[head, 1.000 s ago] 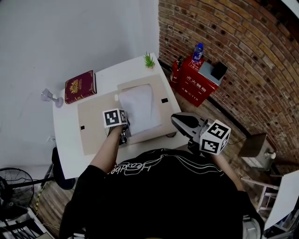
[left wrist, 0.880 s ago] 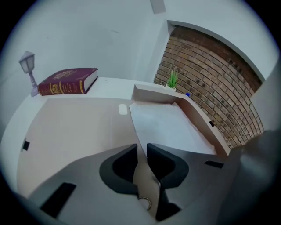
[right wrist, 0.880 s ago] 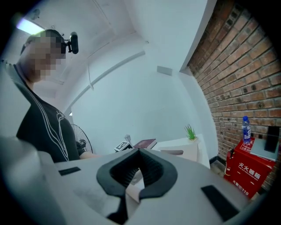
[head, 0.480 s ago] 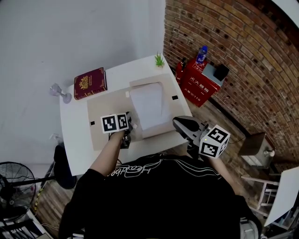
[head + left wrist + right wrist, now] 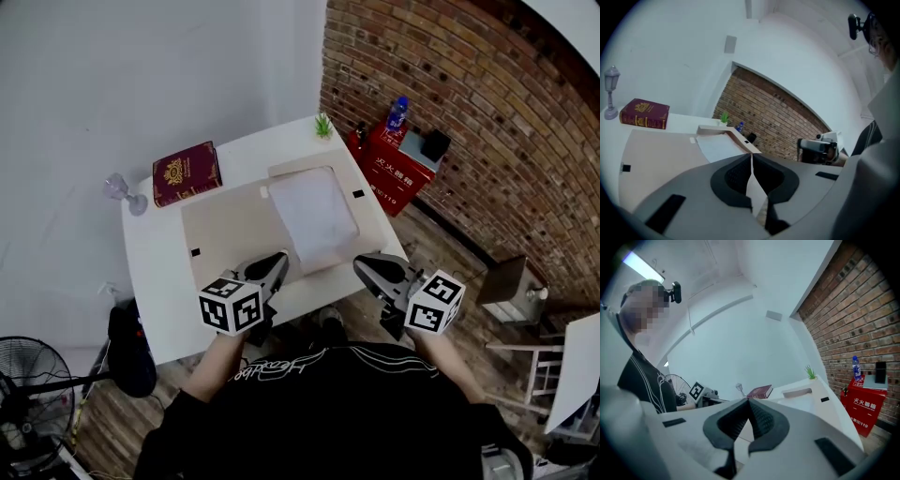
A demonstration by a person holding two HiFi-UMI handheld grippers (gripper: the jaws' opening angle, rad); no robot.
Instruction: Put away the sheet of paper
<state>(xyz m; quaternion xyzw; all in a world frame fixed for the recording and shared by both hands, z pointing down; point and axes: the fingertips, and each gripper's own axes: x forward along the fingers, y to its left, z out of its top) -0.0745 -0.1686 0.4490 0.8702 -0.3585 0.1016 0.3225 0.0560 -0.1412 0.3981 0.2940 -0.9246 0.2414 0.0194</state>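
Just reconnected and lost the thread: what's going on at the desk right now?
A person holds a gripper in each hand at the near edge of the white table. The white sheet of paper lies flat on the beige desk mat, and neither gripper touches it. The left gripper has just been closing and is shut with nothing between its jaws. The right gripper is shut and empty too. A dark red hardcover book sits on the table's far left.

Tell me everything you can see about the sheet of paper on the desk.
The sheet of paper is white, rectangular and looks blank. It lies flat on the right part of the tan mat on the white table, with its long sides running away from the person. Nothing lies on it.
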